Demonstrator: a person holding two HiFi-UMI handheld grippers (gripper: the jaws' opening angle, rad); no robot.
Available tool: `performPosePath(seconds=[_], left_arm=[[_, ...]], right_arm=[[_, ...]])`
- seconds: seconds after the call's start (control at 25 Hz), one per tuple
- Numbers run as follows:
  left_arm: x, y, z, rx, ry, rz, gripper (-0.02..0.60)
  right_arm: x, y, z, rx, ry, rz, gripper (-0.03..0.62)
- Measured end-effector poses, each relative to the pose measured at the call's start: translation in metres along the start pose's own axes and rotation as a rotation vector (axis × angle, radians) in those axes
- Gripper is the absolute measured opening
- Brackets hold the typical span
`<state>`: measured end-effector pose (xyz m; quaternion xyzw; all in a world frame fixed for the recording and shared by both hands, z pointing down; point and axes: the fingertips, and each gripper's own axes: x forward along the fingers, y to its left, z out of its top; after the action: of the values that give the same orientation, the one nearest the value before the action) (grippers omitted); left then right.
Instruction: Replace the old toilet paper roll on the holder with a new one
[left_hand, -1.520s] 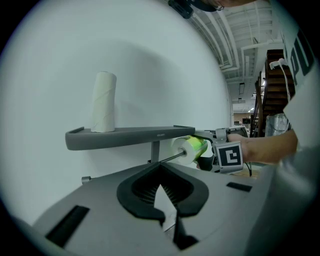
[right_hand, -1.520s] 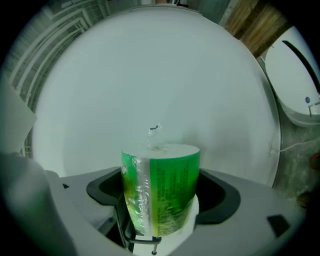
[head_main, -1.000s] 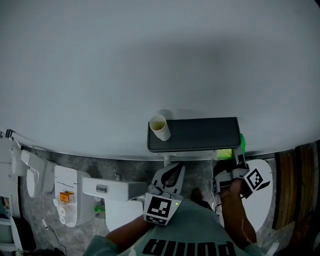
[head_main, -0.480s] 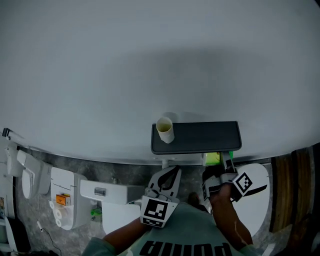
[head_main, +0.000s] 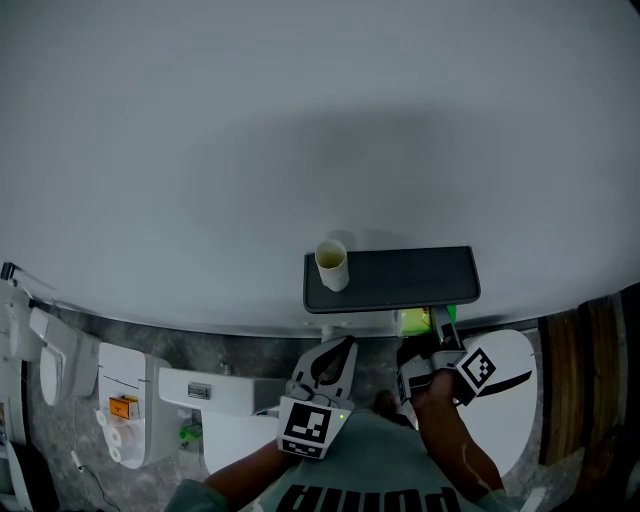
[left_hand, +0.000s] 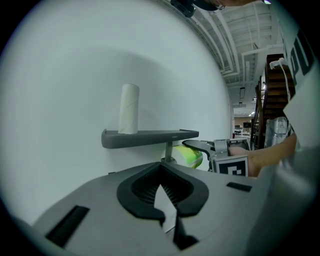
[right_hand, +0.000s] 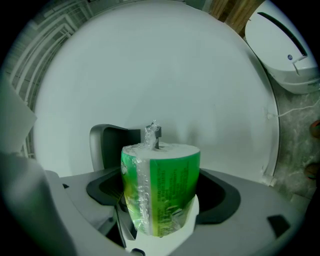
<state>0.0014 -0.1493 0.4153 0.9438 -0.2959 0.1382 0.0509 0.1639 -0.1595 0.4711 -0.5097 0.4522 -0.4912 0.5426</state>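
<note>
A dark shelf-style holder (head_main: 400, 279) sticks out from the white wall. On its left end stands the old roll, a bare cardboard tube (head_main: 332, 265). My right gripper (head_main: 432, 338) is shut on a new toilet paper roll (head_main: 419, 320) in a green plastic wrapper, just under the shelf's right half. In the right gripper view that roll (right_hand: 161, 194) fills the jaws, with the holder (right_hand: 106, 144) behind it and a dark stub just above its top. My left gripper (head_main: 337, 355) is shut and holds nothing, below the shelf's left part. The left gripper view shows the tube (left_hand: 129, 108) upright on the shelf (left_hand: 150, 136).
A white toilet (head_main: 135, 400) and a tank (head_main: 215, 385) stand on the grey stone floor at the lower left. A white round lid (head_main: 508, 395) lies to the right of my right gripper, beside a wooden panel (head_main: 580, 380). The plain wall (head_main: 300, 120) fills the upper view.
My right gripper has carried the green roll left and inward, from beside the shelf's right end to under the shelf. The left gripper has barely moved.
</note>
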Motion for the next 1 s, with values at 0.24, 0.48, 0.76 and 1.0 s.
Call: performPosePath(seconds=[0.24,0.48,0.76,1.0], left_arm=[[-0.001,-0.003,0.001,-0.001,-0.001,-0.008,0.003],[-0.001,-0.007,0.001,0.002,0.001,-0.01,0.003],[0.001,-0.012,0.002,0.008,-0.002,-0.011,0.003],[0.007,-0.02,0.003,0.003,0.004,-0.024,0.003]], right_arm=[[-0.001,-0.003,0.0,0.018,0.006,0.016,0.434],[-0.001,-0.004,0.0,0.012,0.026,0.037,0.434],[-0.009,-0.003,-0.004,0.008,0.067,0.068,0.434],[-0.028,-0.007,-0.009,0.004,0.094,0.055,0.434]])
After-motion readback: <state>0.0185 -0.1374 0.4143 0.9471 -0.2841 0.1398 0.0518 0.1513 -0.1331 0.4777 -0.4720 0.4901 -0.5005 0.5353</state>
